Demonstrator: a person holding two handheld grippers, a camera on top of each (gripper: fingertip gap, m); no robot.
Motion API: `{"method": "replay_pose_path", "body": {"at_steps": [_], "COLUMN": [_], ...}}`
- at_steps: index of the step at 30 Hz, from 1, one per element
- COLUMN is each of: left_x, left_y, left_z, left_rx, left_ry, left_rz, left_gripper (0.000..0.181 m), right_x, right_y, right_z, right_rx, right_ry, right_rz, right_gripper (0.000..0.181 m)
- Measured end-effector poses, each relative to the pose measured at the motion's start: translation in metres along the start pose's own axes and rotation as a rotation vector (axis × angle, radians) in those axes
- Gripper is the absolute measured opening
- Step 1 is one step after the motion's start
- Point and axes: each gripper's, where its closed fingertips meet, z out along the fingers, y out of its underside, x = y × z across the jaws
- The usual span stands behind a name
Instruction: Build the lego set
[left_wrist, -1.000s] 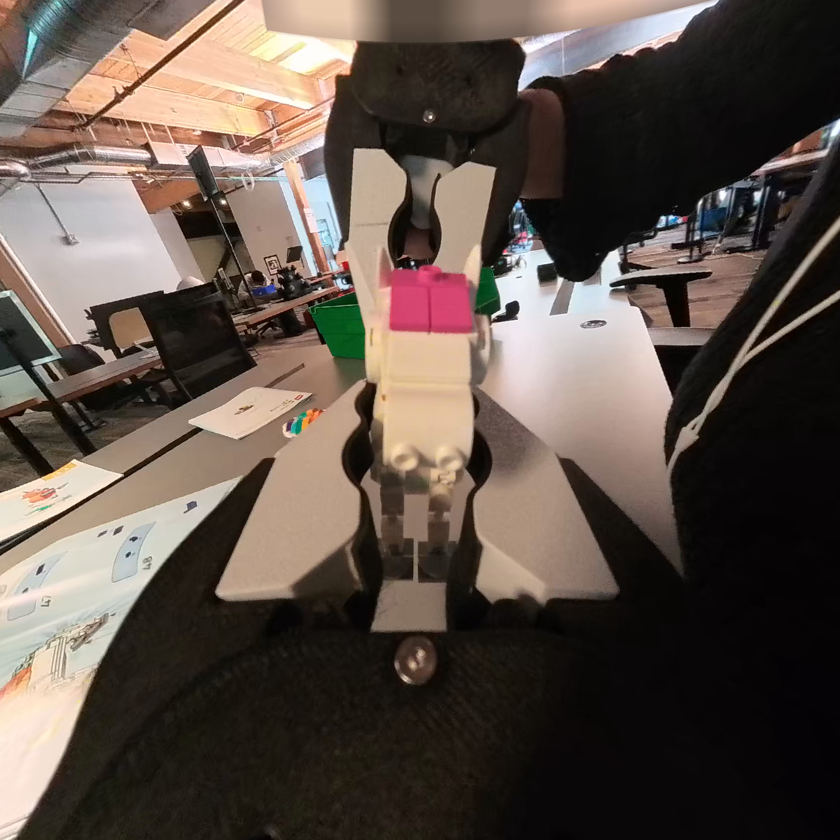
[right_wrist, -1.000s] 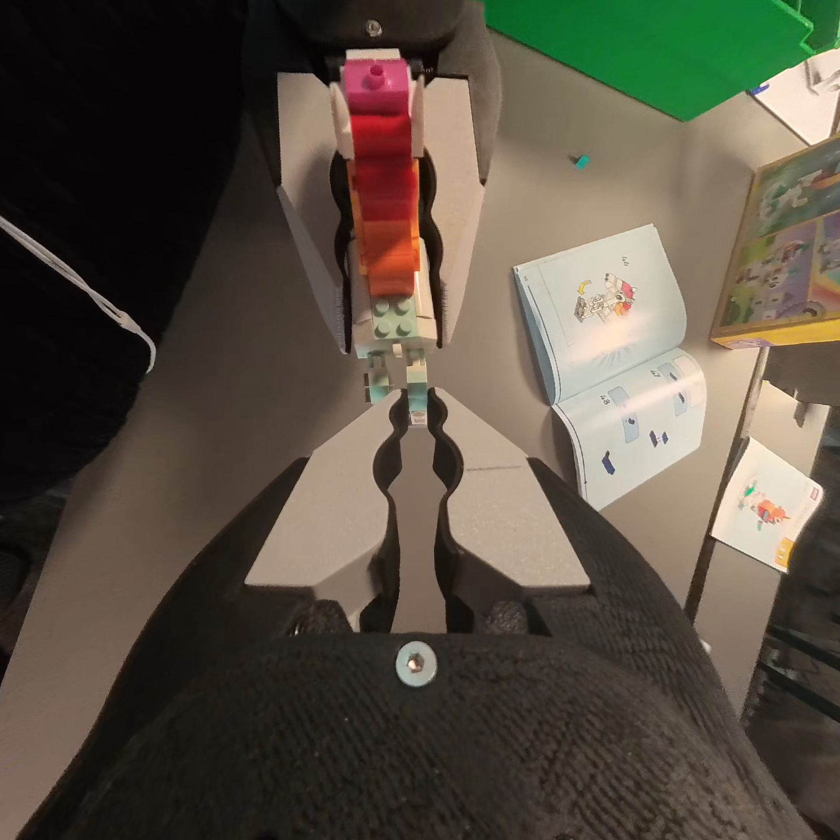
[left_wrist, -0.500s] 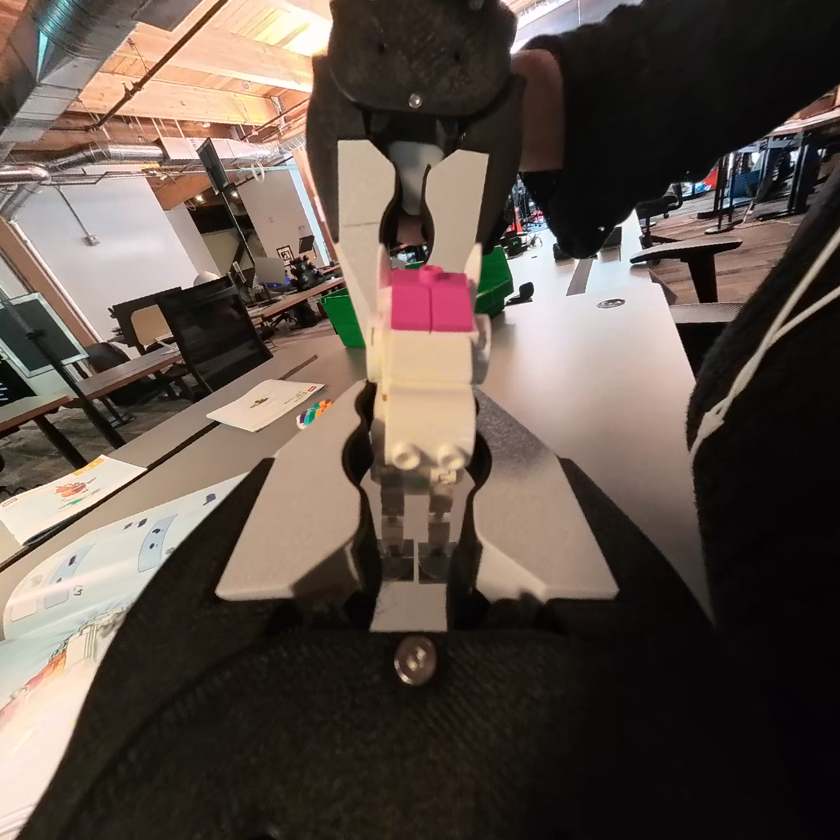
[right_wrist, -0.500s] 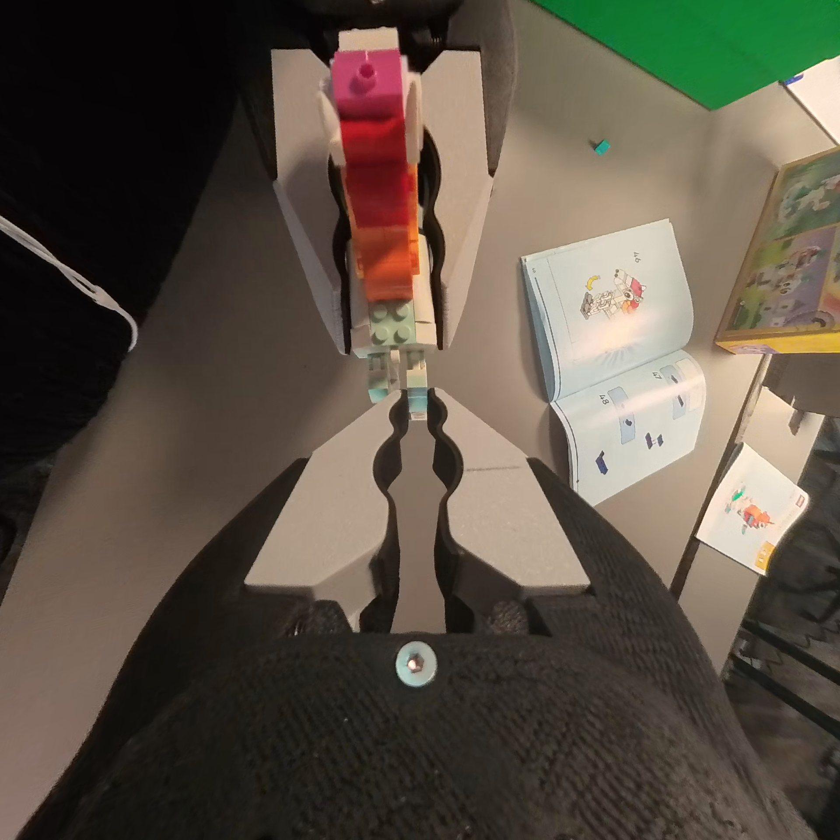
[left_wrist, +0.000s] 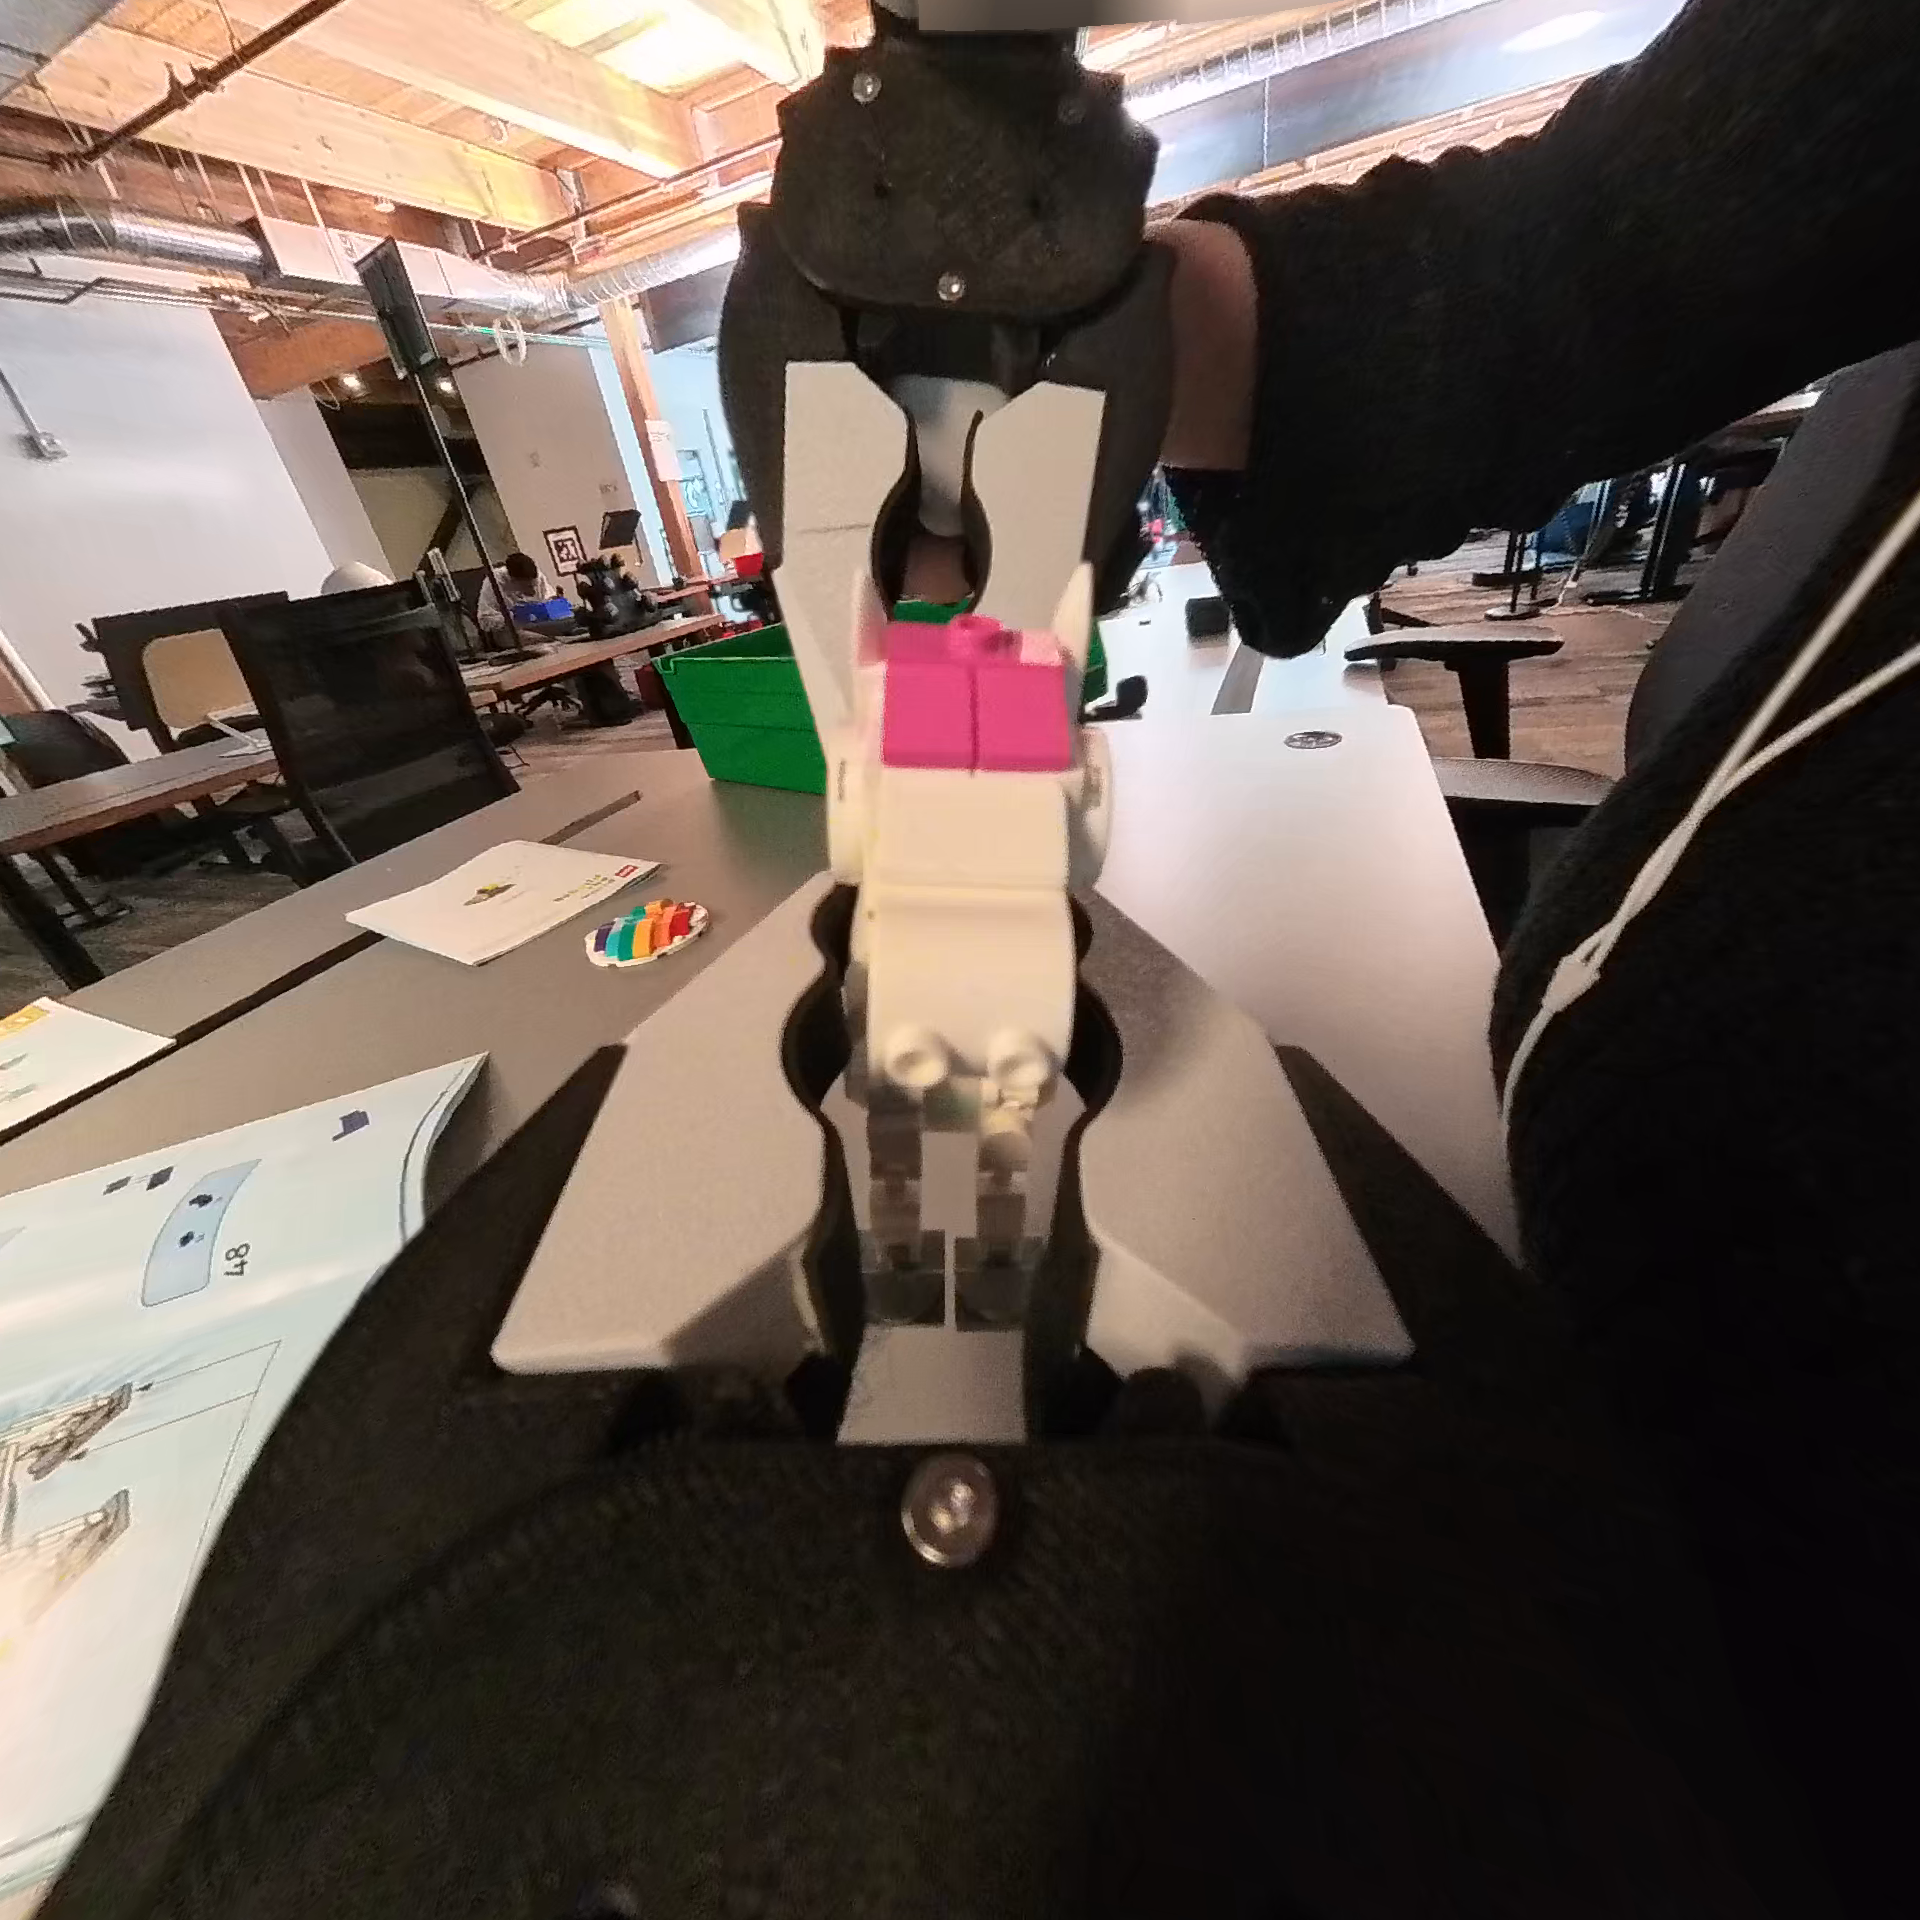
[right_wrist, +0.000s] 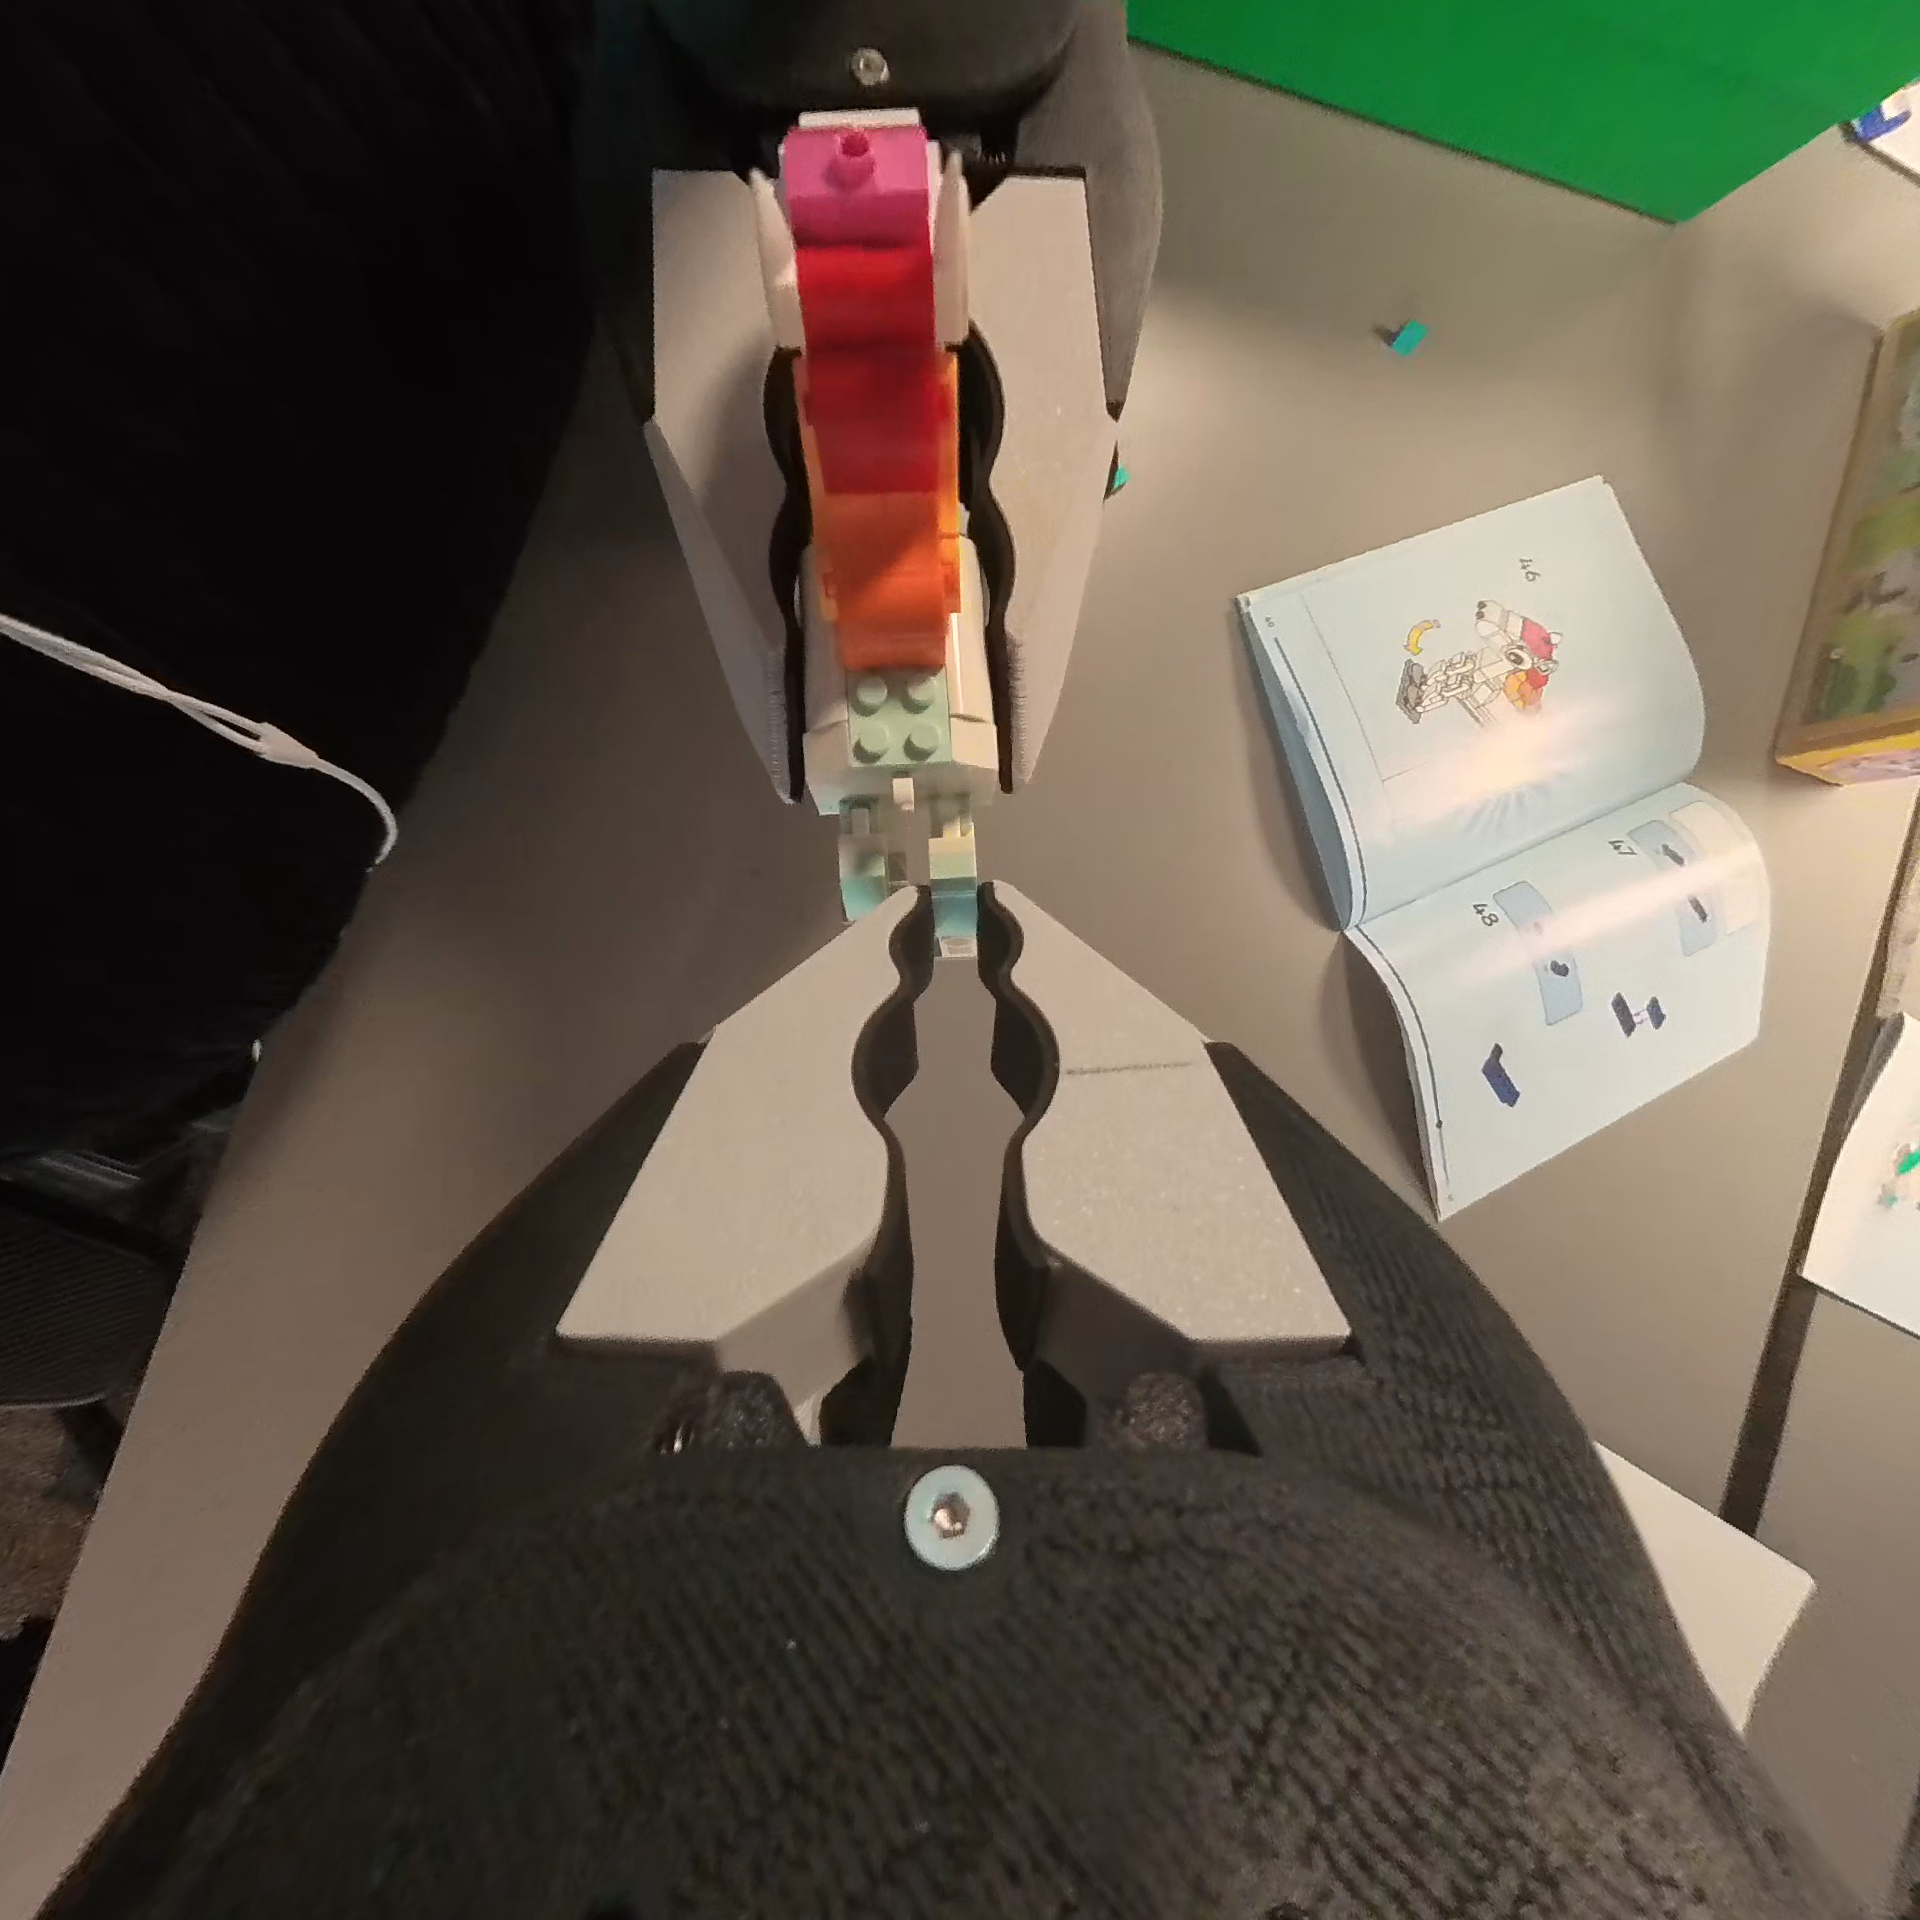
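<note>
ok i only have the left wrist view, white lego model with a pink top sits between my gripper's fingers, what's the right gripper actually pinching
observer: in the right wrist view the right gripper is shut on a pale teal piece at the near end of the lego model
operator: any colours on it besides pink and white
observer: yes, a red-to-orange strip runs along it from the pink block
operator: loose parts on the table i can't see
observer: one small teal piece lies alone on the grey table, near the green bin
</note>
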Motion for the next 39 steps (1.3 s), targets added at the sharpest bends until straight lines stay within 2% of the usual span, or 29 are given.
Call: {"method": "replay_pose_path", "body": {"at_steps": [7,15,23,30,32,35,39], "left_x": [-0.003,-0.005,-0.006,-0.005,-0.005,-0.006,-0.02], "left_y": [-0.01,-0.035,-0.041,-0.041,-0.042,-0.042,-0.045], "left_z": [-0.004,-0.015,-0.018,-0.018,-0.018,-0.019,-0.027], "left_rx": [0.073,0.251,0.295,0.3,0.302,0.309,0.334], "left_ry": [0.03,0.123,0.152,0.166,0.169,0.164,0.099], "left_rz": [-0.104,-0.292,-0.341,-0.36,-0.357,-0.361,-0.366], "left_gripper": [0.037,0.037,0.037,0.037,0.037,0.037,0.037], "right_x": [0.003,0.006,0.007,0.01,0.01,0.006,0.023], "right_y": [-0.008,-0.031,-0.039,-0.045,-0.047,-0.047,-0.024], "right_z": [-0.006,-0.019,-0.021,-0.028,-0.03,-0.029,-0.026], "right_rx": [0.088,0.33,0.446,0.52,0.531,0.526,0.478], "right_ry": [-0.021,-0.083,-0.081,-0.052,-0.027,-0.032,0.056], "right_rz": [0.067,0.247,0.296,0.293,0.258,0.243,0.294], "right_gripper": [0.006,0.006,0.006,0.007,0.0,0.0,0.001]}}
